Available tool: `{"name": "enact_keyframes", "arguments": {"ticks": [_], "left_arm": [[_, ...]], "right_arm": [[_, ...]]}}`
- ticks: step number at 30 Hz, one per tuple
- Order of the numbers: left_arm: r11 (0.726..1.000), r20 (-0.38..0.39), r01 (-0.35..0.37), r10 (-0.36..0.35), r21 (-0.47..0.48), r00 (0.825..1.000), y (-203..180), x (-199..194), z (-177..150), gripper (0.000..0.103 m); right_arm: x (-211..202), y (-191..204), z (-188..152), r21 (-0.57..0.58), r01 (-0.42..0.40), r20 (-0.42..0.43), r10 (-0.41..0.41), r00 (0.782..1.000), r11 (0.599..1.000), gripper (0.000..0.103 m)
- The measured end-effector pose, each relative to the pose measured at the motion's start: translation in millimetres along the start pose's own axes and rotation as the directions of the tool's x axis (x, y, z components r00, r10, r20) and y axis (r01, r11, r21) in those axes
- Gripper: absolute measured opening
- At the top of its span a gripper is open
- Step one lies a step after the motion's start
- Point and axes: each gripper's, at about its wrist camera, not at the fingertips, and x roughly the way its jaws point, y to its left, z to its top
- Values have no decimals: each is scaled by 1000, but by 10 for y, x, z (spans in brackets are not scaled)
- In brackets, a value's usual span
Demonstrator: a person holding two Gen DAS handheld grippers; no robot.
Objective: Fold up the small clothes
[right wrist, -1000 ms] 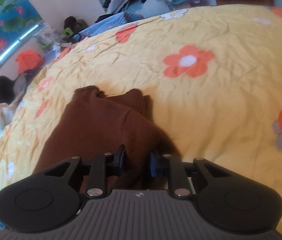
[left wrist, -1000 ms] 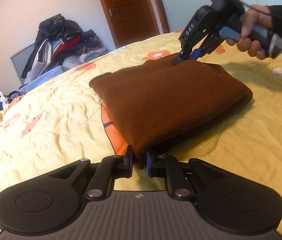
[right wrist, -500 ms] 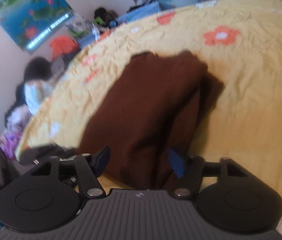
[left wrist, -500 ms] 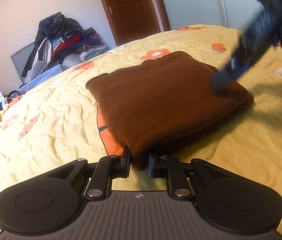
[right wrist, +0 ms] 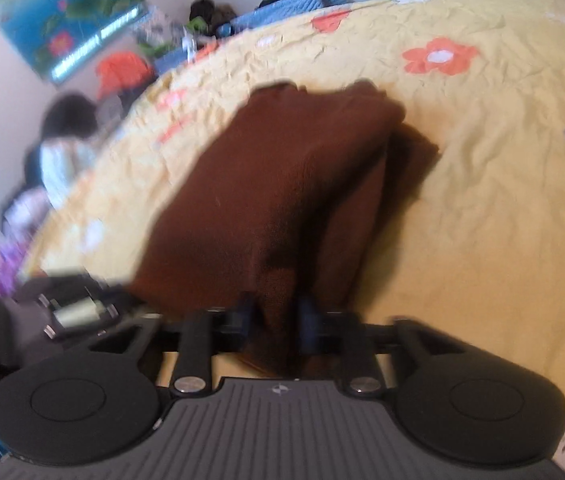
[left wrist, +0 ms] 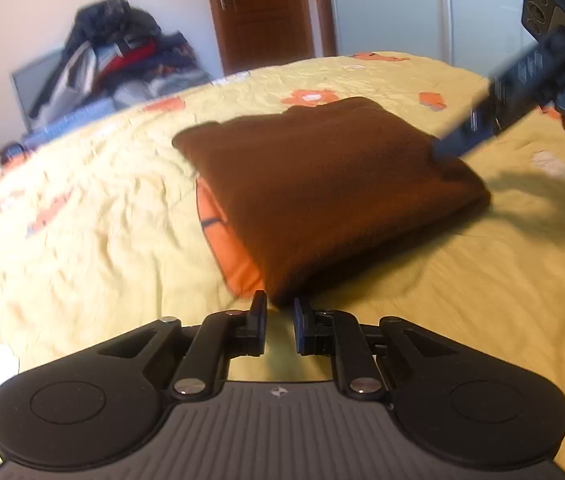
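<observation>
A brown garment, folded into a thick rectangle, lies on the yellow flowered bedspread. My left gripper sits at its near corner. Its jaws stand slightly apart, bedspread shows in the gap, and the cloth corner ends just at the tips. In the right wrist view the same brown garment fills the middle. My right gripper is closing, with a raised fold of the cloth filling the space between its pads. From the left wrist view the right gripper touches the garment's right edge, with a hand behind it.
A pile of clothes leans against the far wall beside a wooden door. A blue pond poster hangs left of the bed, with clutter below it. The blurred left gripper shows at the bed edge.
The right gripper left the garment's far corner, opened, came to the right edge and closed around a fold. The cloth corner has slipped out from between the left jaws.
</observation>
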Motion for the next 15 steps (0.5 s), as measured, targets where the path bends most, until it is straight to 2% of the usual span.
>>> {"name": "enact_keyframes", "arguments": {"ticks": [1,2,3,5,6,8,9,10,12,13,14,15], "left_arm": [[999,6,33,-33,-34,999,91,-80,-7,20],[994,15,71,-70,-86,997,194,-142,5,34],[983,33,105,-101,-152,994,303,-181,35,61],[948,123,137,-105,-286,987,494,-227,120,91],[923,168,154,-100,-352,981,570,-218,181,92],[860,176,231,-167,-455,970,681,-27,304,92],[834,159,244,-189,-495,969,699,106,350,92],[819,127,242,-206,-520,970,684,254,402,92],[810,50,223,-233,-542,971,631,519,481,92],[816,7,203,-236,-541,972,575,634,500,91],[834,-12,183,-222,-520,975,517,682,508,91],[861,-19,164,-197,-482,980,444,661,504,91]], "right_arm": [[-110,-12,28,17,-5,42,4,999,1000,77],[-218,-41,70,37,-5,91,1,996,999,91],[-306,-88,121,61,-11,145,2,989,998,103],[-349,-232,267,116,-24,217,-1,976,993,103],[-303,-313,360,150,-15,229,-19,973,989,103],[-113,-465,542,223,-1,222,-50,974,975,101],[16,-539,631,259,-6,203,-48,978,966,98],[157,-589,699,294,-7,183,-49,982,956,93],[433,-633,807,331,4,141,-53,989,944,87],[560,-607,827,312,29,117,-69,991,950,79],[667,-553,823,254,83,101,-112,989,964,66],[724,-472,791,156,148,107,-166,980,977,32]]}}
